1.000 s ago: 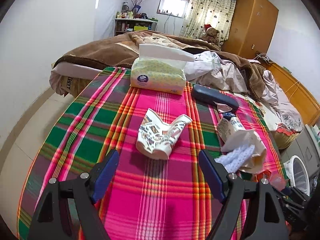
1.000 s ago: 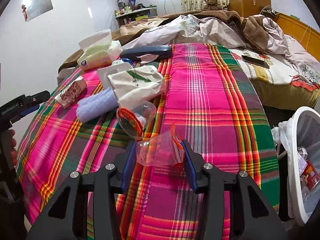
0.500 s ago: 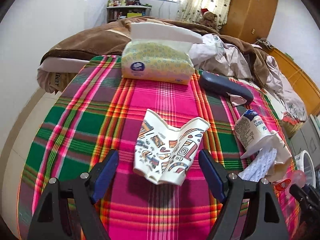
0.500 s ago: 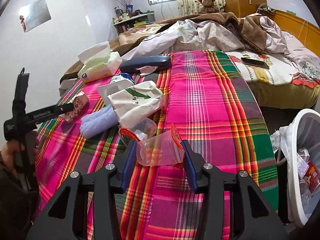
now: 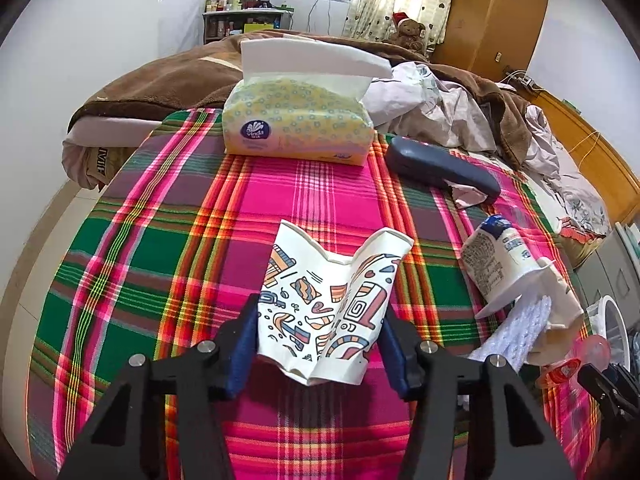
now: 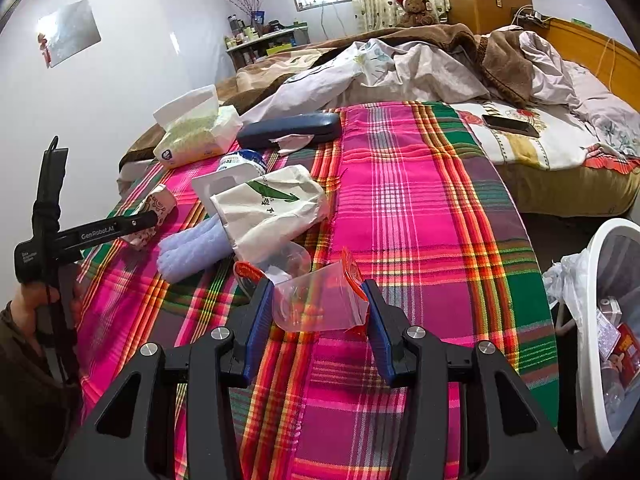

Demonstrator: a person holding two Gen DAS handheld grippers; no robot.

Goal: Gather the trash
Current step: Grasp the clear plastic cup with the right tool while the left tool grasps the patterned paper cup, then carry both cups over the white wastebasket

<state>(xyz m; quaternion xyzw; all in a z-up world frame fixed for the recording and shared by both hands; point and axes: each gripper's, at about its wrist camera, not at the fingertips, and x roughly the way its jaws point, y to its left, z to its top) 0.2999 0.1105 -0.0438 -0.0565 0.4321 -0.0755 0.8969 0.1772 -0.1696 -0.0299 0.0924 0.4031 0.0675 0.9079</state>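
Left claw point(image 5: 318, 338) is closing its blue-padded jaws on the crushed white paper cup with the colourful doodle print point(image 5: 332, 304) — both pads are against the cup's flattened sides, and the cup lies on the pink, green and orange plaid cloth covering the desk point(image 5: 168, 280). Over on the other side, the right claw point(image 6: 318, 320) pinches a crumpled clear plastic cup with a red-orange rim point(image 6: 320, 300), gripped from both sides just above the cloth.

Moving outward from the left claw: to its right lies a white yoghurt-style bottle with a blue cap point(image 5: 496, 256), tipped on its side against a white paper bag point(image 5: 556, 300) and a pale lilac knitted roll point(image 5: 516, 332). Further back sits a long dark blue case point(image 5: 436, 164), a scrap of paper at its end, and beside it a soft yellow-green pack of tissues point(image 5: 298, 128) with a white sheet standing up from the top.

From the right wrist view, a second clear plastic cup with a red rim point(image 6: 276, 262) lies just beyond the held one, touching the paper bag. At the far right edge stands a white bin lined with a plastic bag point(image 6: 600, 280), rubbish already inside — it stands off the desk, beside its edge. A rumpled bed point(image 6: 420, 68) lies behind.
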